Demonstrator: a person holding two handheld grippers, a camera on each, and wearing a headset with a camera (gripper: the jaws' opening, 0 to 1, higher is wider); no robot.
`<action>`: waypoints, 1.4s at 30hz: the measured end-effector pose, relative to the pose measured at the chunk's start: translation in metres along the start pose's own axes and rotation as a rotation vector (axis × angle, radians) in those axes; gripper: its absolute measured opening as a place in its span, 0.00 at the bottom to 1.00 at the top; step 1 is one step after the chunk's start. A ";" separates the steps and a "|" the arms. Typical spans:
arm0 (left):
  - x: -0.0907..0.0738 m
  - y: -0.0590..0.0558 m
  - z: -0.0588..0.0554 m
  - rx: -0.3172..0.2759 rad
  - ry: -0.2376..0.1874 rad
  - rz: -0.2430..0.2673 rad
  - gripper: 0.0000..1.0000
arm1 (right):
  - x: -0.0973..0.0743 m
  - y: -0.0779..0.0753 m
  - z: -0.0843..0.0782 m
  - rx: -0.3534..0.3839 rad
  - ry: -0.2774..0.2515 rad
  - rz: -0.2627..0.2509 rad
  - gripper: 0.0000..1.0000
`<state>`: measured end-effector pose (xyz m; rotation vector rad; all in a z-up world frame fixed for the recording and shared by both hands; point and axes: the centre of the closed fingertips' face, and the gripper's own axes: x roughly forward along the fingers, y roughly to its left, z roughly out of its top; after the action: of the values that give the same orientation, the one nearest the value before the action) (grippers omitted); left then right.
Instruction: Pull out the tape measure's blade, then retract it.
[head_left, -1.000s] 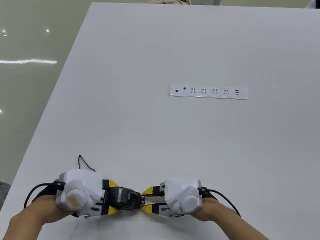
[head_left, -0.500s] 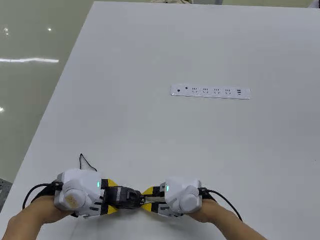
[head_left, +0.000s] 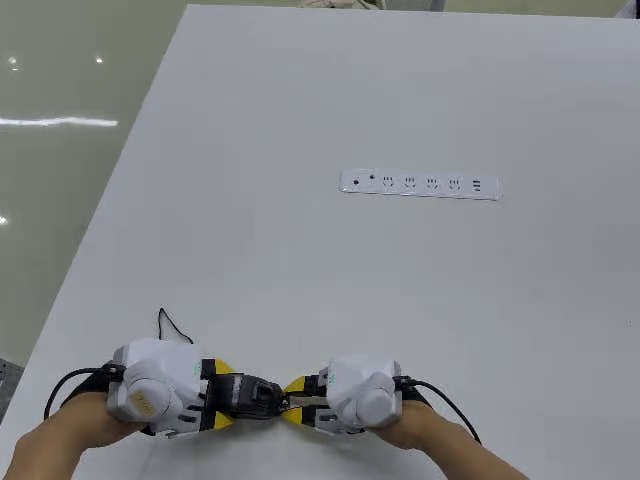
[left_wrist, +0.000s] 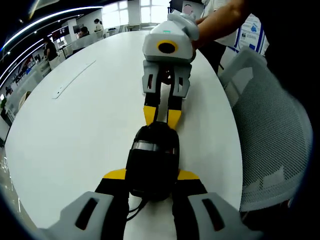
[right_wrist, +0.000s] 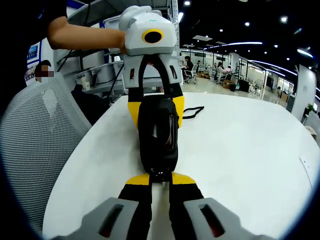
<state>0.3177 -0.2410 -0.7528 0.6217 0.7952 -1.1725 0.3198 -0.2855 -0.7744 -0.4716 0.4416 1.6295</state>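
Two sets of jaws meet nose to nose at the near edge of the white table (head_left: 300, 250). My left gripper (left_wrist: 151, 174) is clamped across the black tape measure (left_wrist: 152, 150), a yellow tip on each side of the case. My right gripper (right_wrist: 160, 179) is pinched almost closed on the small blade tab (right_wrist: 159, 175) at the case mouth, tips touching the case. Can't tell if the case rests on the table. A power strip (head_left: 418, 184) lies well apart, mid-table. A grey mesh chair (left_wrist: 265, 125) stands beside the table edge.
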 end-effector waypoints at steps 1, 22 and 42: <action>0.000 0.000 0.000 0.000 0.000 0.000 0.29 | 0.000 0.000 0.000 -0.003 0.000 0.000 0.10; -0.002 0.001 -0.003 -0.004 0.003 0.003 0.29 | -0.001 0.000 0.002 -0.009 0.016 0.010 0.08; -0.003 0.001 -0.004 -0.009 0.005 0.007 0.29 | -0.003 0.000 0.003 -0.005 0.018 0.006 0.08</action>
<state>0.3170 -0.2359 -0.7529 0.6198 0.8015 -1.1610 0.3203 -0.2861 -0.7702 -0.4897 0.4533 1.6338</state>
